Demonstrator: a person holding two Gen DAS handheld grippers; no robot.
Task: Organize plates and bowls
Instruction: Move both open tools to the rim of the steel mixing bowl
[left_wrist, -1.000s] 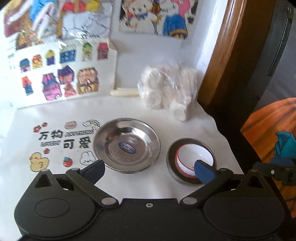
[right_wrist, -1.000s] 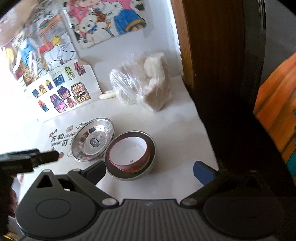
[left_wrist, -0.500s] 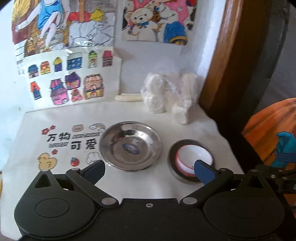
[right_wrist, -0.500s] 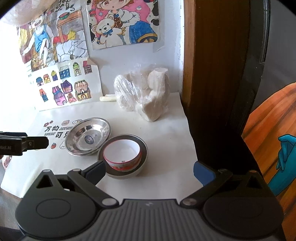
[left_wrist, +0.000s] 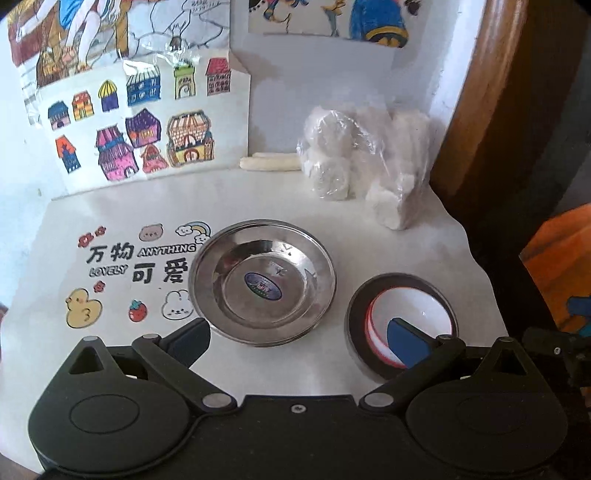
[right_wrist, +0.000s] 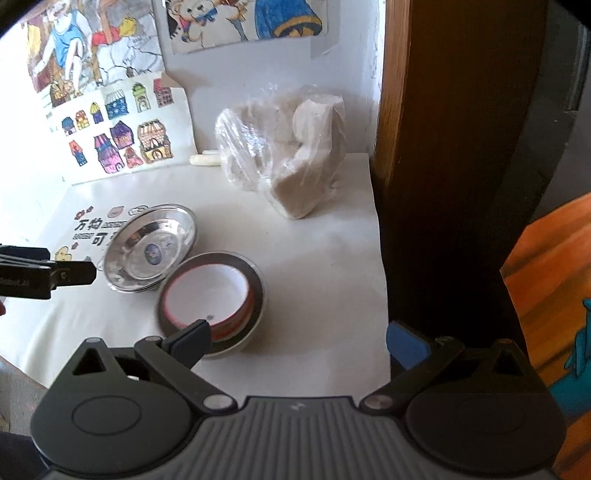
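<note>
A steel plate (left_wrist: 264, 284) with a blue sticker lies on the white table (left_wrist: 258, 199). To its right a white bowl with a red rim (left_wrist: 410, 317) sits inside a dark-rimmed steel bowl (left_wrist: 354, 314). My left gripper (left_wrist: 299, 341) is open and empty, hovering just in front of the plate; its right fingertip overlaps the white bowl in view. In the right wrist view the plate (right_wrist: 151, 251) and the nested white bowl (right_wrist: 207, 295) sit left of centre. My right gripper (right_wrist: 299, 341) is open and empty, with its left fingertip at the bowls' near rim.
A plastic bag of white lumps (left_wrist: 365, 162) stands at the back right, with a pale stick (left_wrist: 269, 162) beside it. Drawings hang on the wall (left_wrist: 140, 140). A wooden post (right_wrist: 443, 147) borders the table's right edge. Stickers (left_wrist: 140, 258) mark the table's left part.
Both grippers have moved forward towards the table; the plate and bowls look larger and closer. Both stay open. The plate and bowls have not moved.
</note>
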